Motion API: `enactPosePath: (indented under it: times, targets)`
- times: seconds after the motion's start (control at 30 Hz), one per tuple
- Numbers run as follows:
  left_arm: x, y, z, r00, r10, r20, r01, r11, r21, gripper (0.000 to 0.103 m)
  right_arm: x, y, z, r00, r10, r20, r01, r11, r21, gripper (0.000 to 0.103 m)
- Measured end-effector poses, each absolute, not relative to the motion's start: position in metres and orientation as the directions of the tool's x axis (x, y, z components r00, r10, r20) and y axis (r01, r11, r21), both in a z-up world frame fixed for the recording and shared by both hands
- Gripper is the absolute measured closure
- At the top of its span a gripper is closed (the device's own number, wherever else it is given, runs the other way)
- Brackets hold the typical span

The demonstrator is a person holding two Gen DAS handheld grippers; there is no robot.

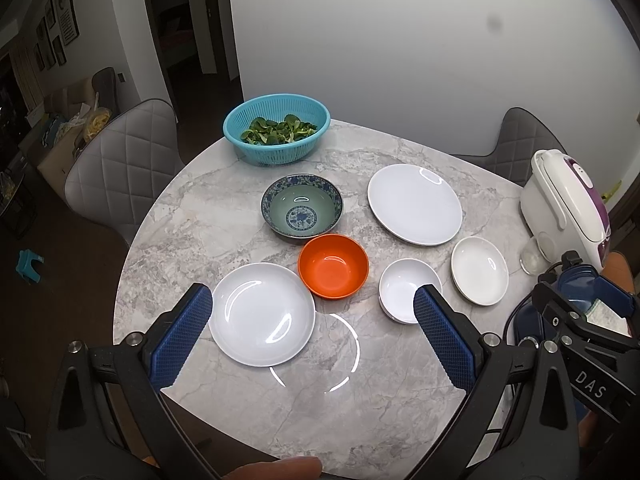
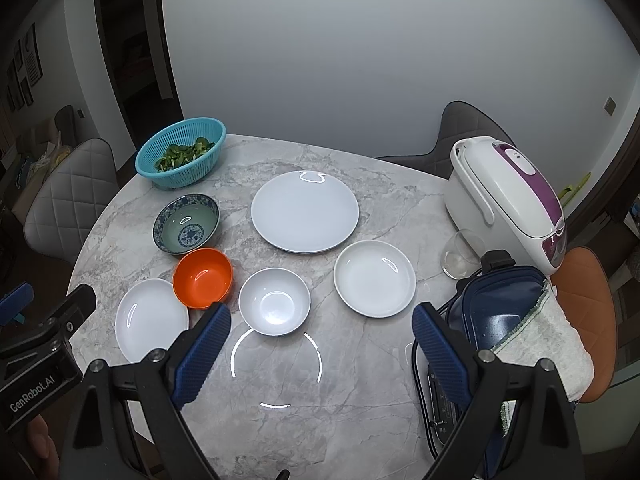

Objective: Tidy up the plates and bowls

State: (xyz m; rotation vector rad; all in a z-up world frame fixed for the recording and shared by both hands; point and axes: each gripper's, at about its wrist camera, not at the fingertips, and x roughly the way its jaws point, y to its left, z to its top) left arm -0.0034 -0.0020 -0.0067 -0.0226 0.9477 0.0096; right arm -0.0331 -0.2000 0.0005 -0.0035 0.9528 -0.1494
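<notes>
On the round marble table (image 1: pixel 224 208) lie a large white plate (image 1: pixel 415 204) (image 2: pixel 305 211), a smaller white plate (image 1: pixel 262 313) (image 2: pixel 151 319), a shallow white dish (image 1: pixel 479 270) (image 2: pixel 374 277), a small white bowl (image 1: pixel 404 286) (image 2: pixel 274 301), an orange bowl (image 1: pixel 333 266) (image 2: pixel 203 277) and a blue patterned bowl (image 1: pixel 302 210) (image 2: pixel 186 224). My left gripper (image 1: pixel 312 324) hovers open above the near plate and small bowl. My right gripper (image 2: pixel 322 334) hangs open above the table's front, holding nothing.
A turquoise colander (image 1: pixel 277 130) (image 2: pixel 181 158) of greens stands at the far left. A white and purple rice cooker (image 2: pixel 506 200), a glass (image 2: pixel 460 254) and a dark blue appliance (image 2: pixel 496 304) under a cloth crowd the right edge. Chairs (image 1: pixel 120 168) surround the table.
</notes>
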Motion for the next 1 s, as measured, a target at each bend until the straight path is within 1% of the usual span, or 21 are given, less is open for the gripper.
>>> enactPosePath:
  times: [1.0]
  targets:
    - [-0.0024, -0.003, -0.0085, 0.579, -0.001, -0.816, -0.018, 1.0, -0.014, 0.001, -0.0294, -0.2006, -0.0037, 0.564, -0.127, -0.816, 0.126, 0.99, -0.067, 0.009]
